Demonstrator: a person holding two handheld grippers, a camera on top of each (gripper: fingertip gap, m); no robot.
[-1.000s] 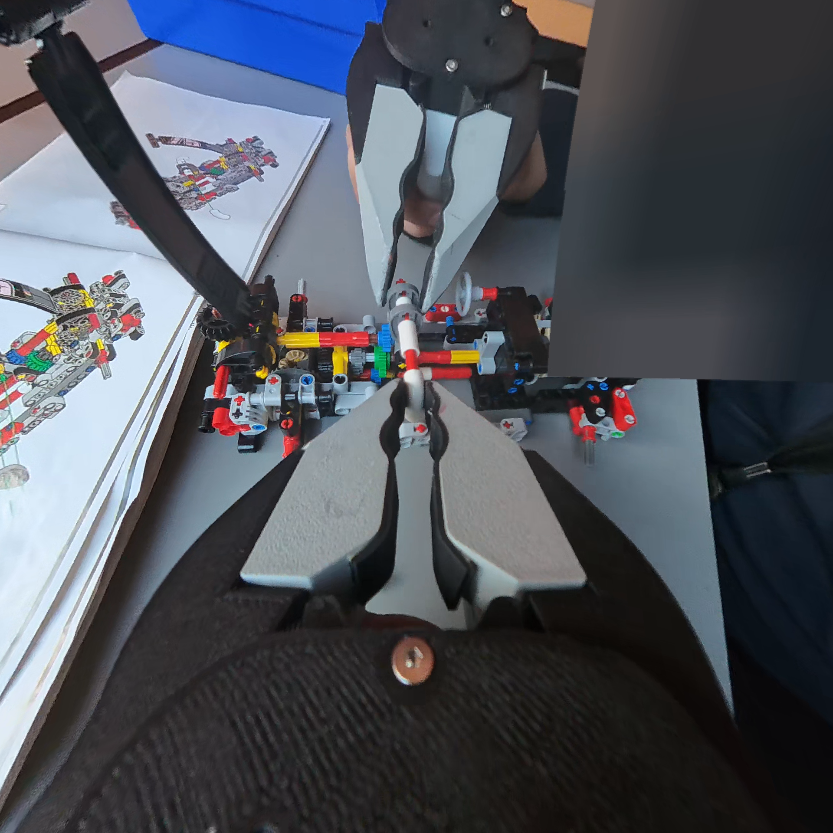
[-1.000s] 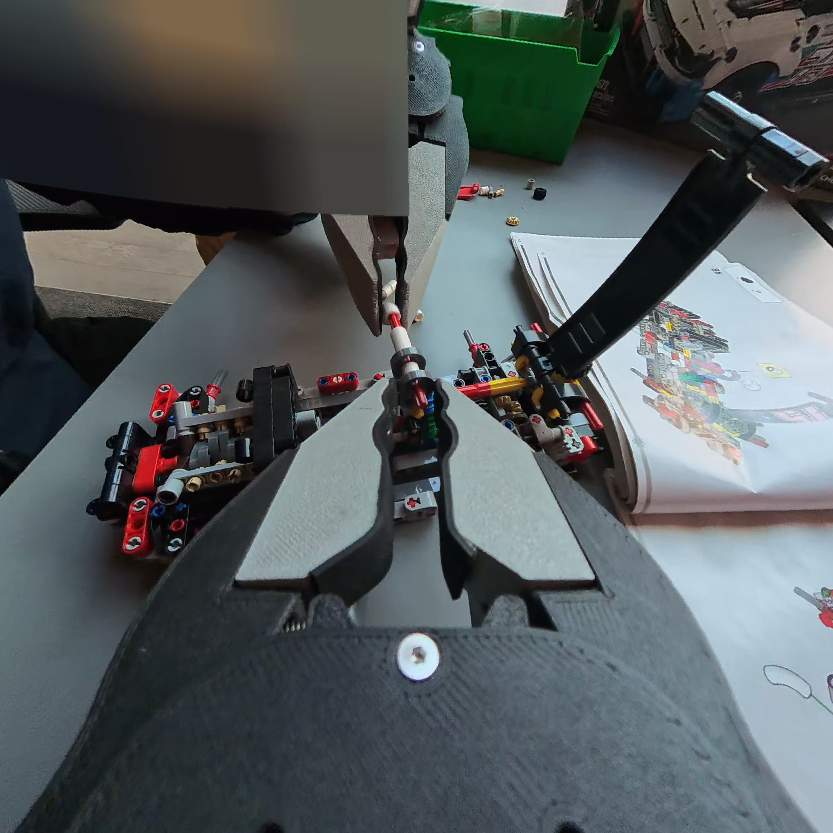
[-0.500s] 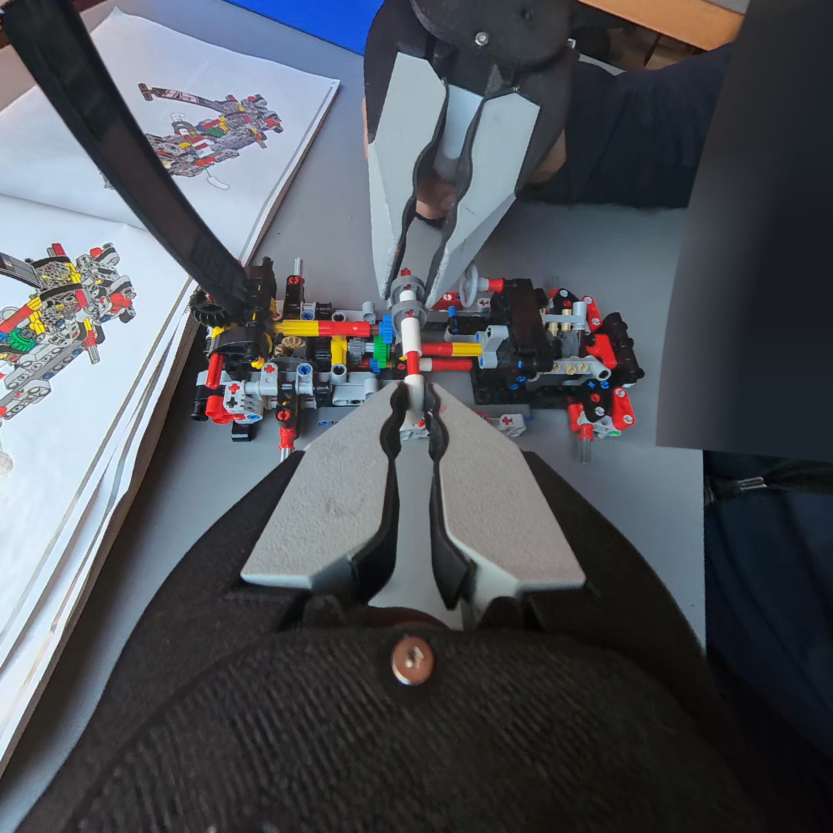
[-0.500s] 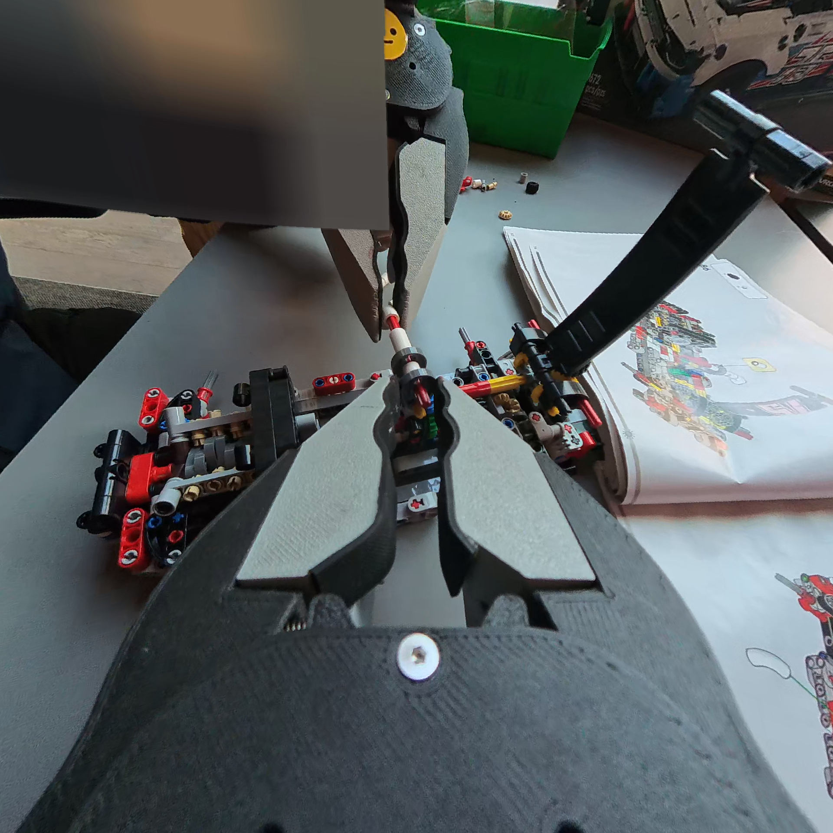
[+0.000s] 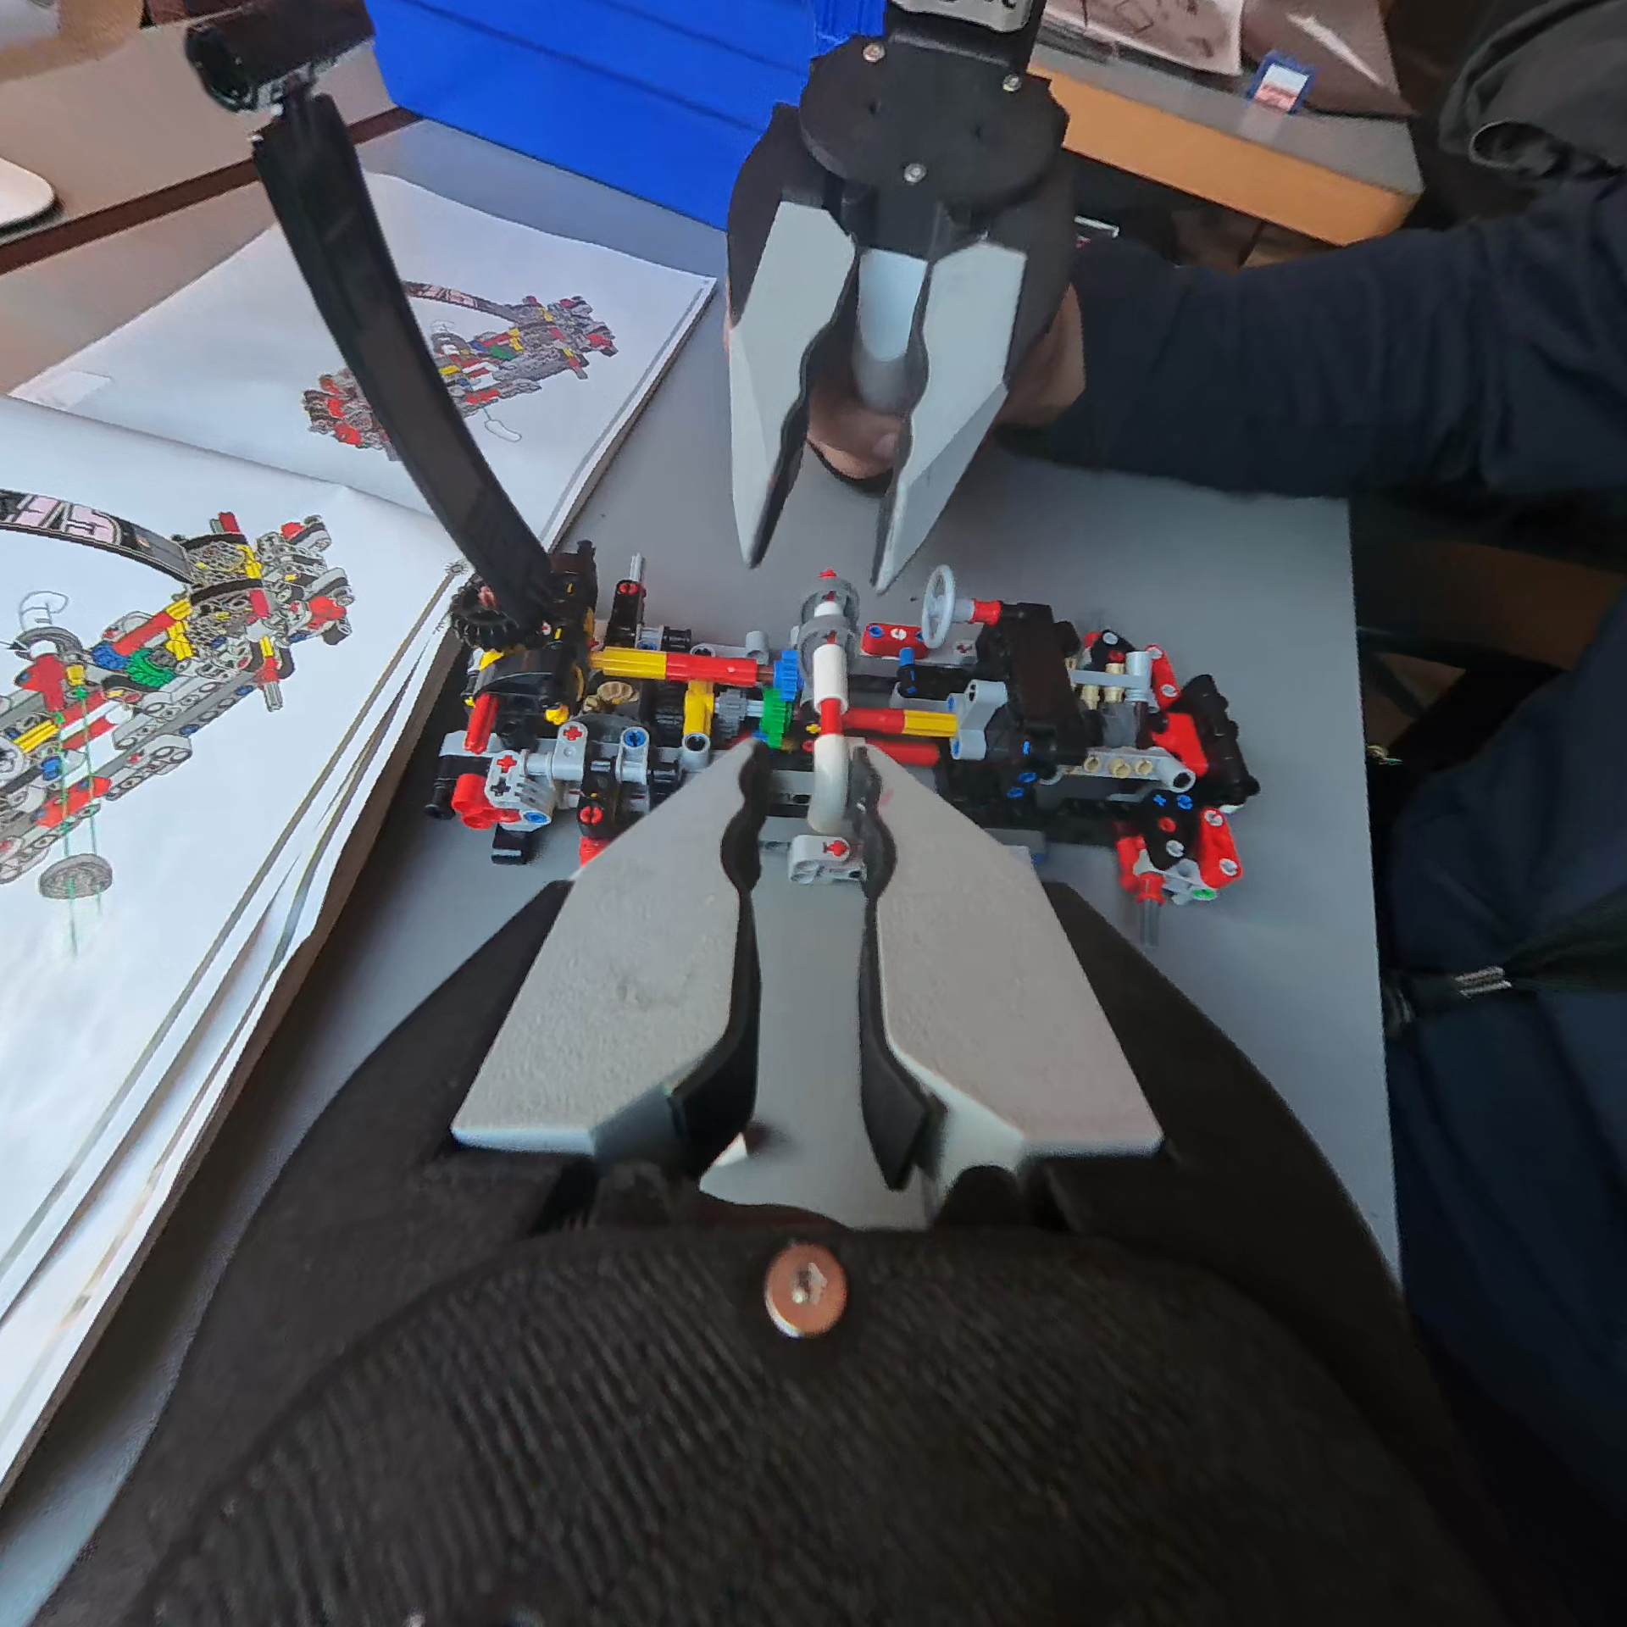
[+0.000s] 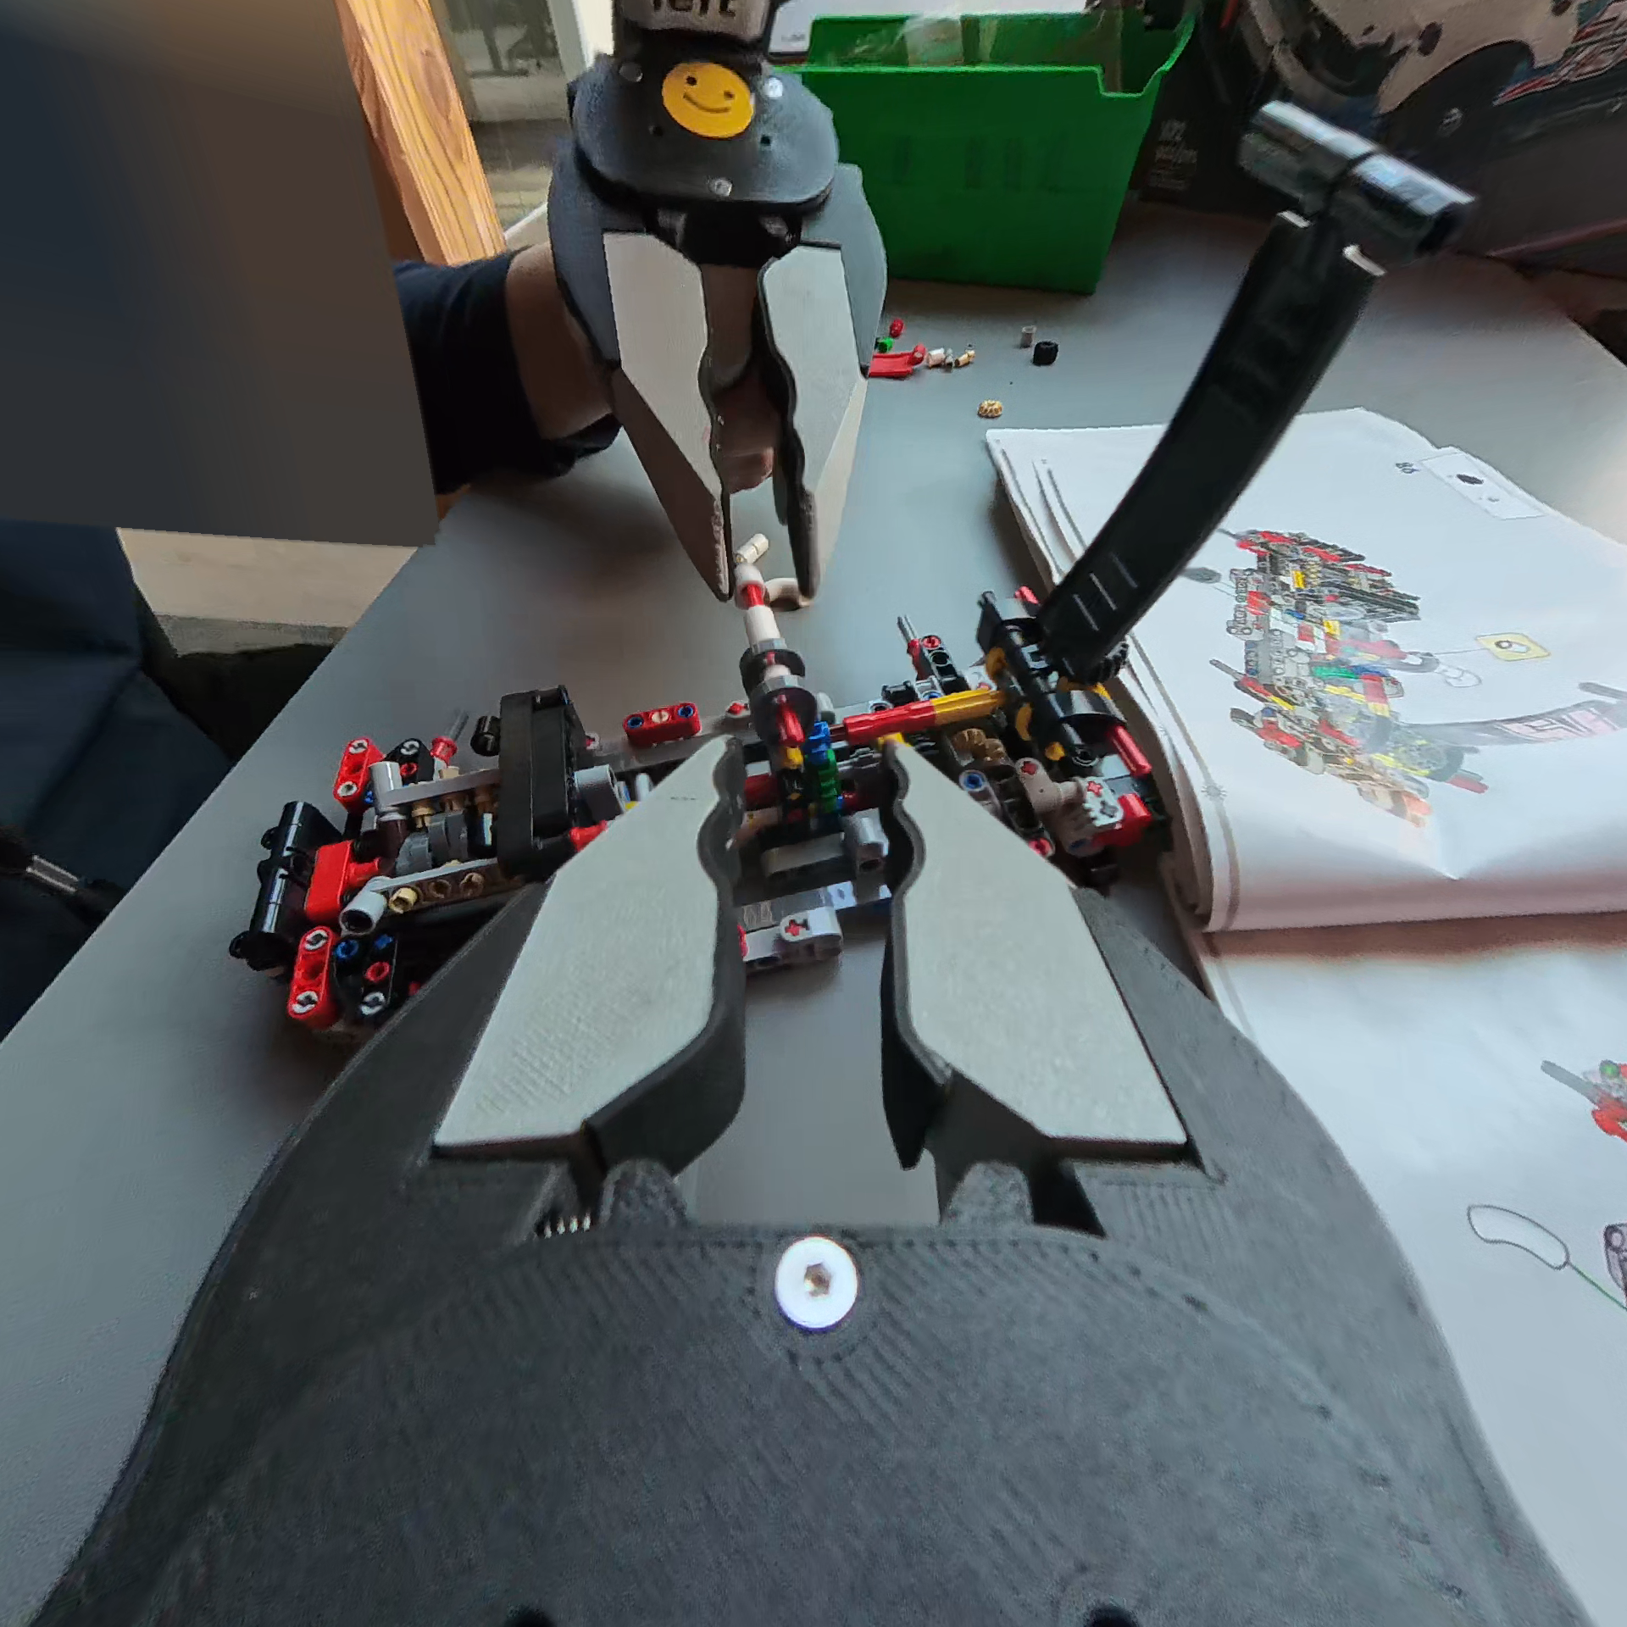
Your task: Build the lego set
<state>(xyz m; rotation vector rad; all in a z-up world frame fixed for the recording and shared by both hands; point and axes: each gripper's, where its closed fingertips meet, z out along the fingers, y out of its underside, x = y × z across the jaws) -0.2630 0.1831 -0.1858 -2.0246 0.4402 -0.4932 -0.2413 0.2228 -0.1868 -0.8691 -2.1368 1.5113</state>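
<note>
Left gripper (image 5: 810, 775) narrowly parted around white-red shaft (image 5: 826, 695) – long axis straight ahead between fingertips; right gripper (image 6: 810, 766) wide, bare, over chassis (image 6: 546, 819).

A hobby or workshop desk, by the look of it: a grey table (image 5: 1144, 563) carries a half-built brick model (image 5: 836, 722) beside an open instruction booklet (image 5: 176, 792) at its edge. Blue (image 5: 616, 79) and green bins (image 6: 986, 150) stand at the far edges, with loose small parts (image 6: 951, 357) scattered near the green one.
</note>
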